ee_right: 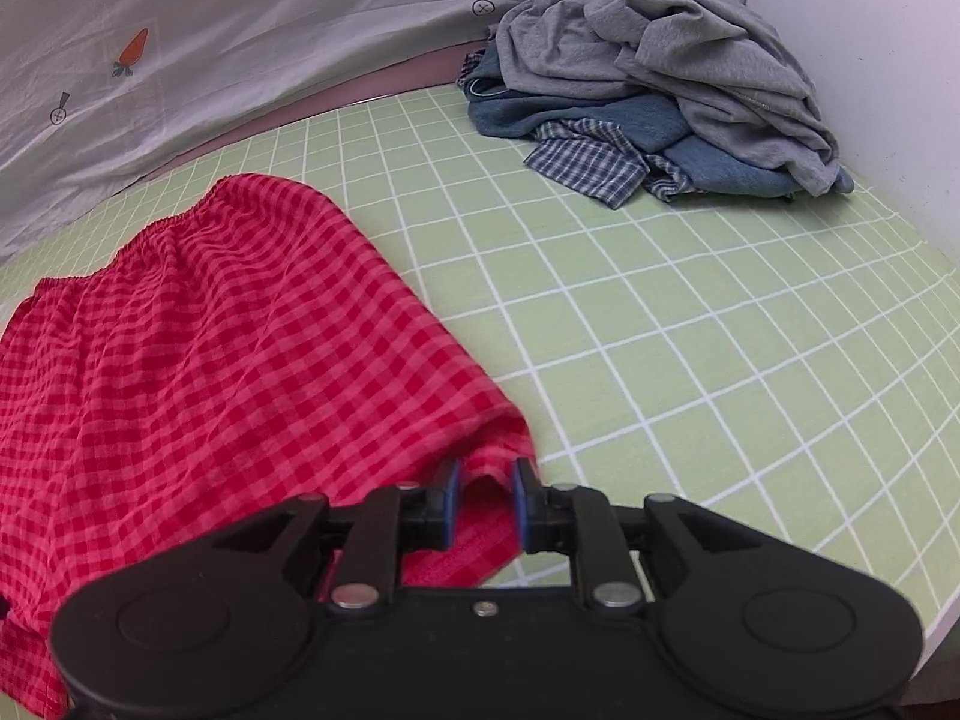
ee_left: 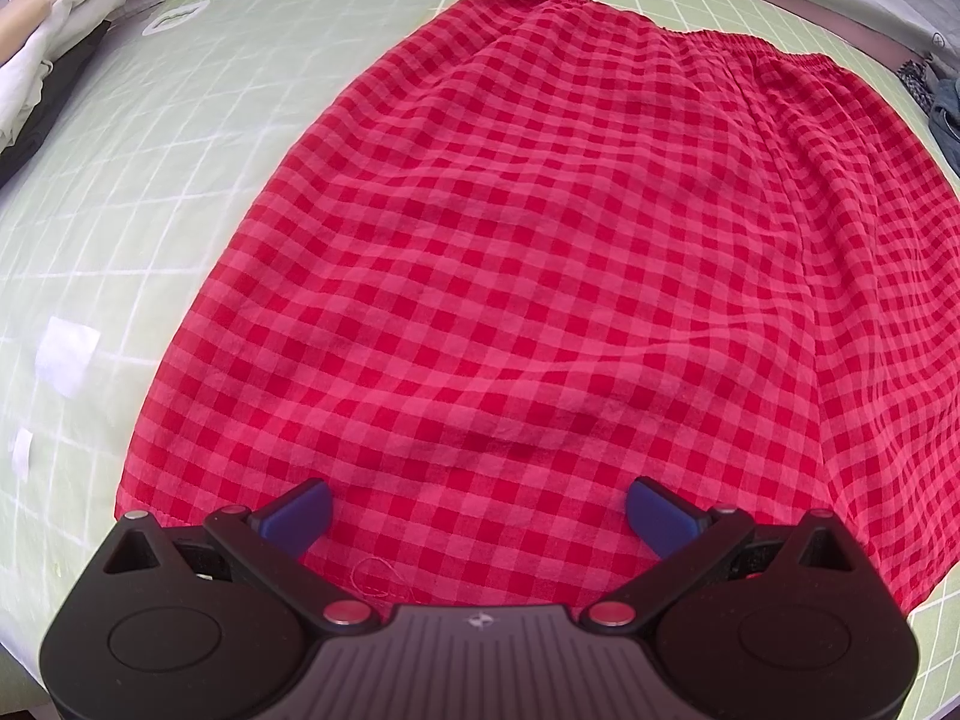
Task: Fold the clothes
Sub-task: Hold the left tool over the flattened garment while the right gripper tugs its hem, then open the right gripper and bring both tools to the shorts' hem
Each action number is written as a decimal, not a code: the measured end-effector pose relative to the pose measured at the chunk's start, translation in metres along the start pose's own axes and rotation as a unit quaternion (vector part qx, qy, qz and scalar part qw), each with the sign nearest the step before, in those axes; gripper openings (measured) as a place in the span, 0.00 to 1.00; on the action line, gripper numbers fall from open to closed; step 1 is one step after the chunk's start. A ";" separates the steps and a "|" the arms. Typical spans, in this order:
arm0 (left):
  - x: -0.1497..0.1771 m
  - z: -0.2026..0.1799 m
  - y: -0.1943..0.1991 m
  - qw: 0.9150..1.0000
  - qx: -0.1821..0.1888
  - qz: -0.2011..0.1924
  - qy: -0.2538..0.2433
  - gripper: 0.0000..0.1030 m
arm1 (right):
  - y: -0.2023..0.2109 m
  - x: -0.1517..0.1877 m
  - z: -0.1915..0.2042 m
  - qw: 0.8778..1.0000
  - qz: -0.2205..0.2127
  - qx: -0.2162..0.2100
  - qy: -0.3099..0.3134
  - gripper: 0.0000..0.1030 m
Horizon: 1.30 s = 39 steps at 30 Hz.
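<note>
Bedding comes first: a pale green sheet with a white grid pattern (ee_right: 690,312) covers the bed and fills both views. Behind it, along the far edge, lies a light grey cloth printed with a small orange carrot (ee_right: 240,48).

Spread flat on the green sheet is a pair of red and pink checked shorts in thin crinkled fabric (ee_left: 540,252), the gathered elastic waistband at the far side and the hem nearest the cameras. Soft wrinkles cross the lower part.

At the far right corner of the bed, well apart from the shorts, sits a rumpled heap of unfolded clothes (ee_right: 660,90): a grey knit garment on top, blue denim beneath it, and a blue and white plaid piece sticking out at the front. At the far left edge, in the left wrist view, is a stack of white and dark garments (ee_left: 42,60).

Left gripper (ee_left: 477,516), black with blue fingertip pads, hovers over the near hem of the shorts, its jaws spread wide with nothing between them.

Right gripper (ee_right: 486,495), of the same make, has its jaws nearly closed, pinching the near right corner of the shorts, and the fabric bunches up between the blue pads
</note>
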<state>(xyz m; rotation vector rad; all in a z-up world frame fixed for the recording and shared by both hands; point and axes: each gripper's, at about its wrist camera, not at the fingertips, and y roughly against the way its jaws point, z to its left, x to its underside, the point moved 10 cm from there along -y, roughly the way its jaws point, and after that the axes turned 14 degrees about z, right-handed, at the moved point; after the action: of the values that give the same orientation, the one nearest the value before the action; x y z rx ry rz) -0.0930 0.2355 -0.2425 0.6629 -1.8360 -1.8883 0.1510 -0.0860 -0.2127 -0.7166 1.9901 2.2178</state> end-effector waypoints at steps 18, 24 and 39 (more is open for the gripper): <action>-0.004 0.004 -0.002 1.000 0.000 -0.001 -0.002 1.00 | 0.021 -0.013 -0.033 1.000 -0.015 0.013 -0.023 0.02; -0.014 0.001 -0.009 1.000 0.000 0.000 -0.004 1.00 | 0.004 0.000 -0.053 0.998 0.031 0.042 -0.045 0.05; -0.022 -0.004 -0.014 1.000 0.001 0.001 -0.018 1.00 | 0.016 -0.004 0.033 0.999 -0.011 -0.013 0.028 0.35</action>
<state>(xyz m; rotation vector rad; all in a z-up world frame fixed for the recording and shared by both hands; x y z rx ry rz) -0.0724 0.2466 -0.2557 0.6320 -1.8610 -1.9100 0.1390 -0.0557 -0.1945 -0.8079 1.9716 2.2407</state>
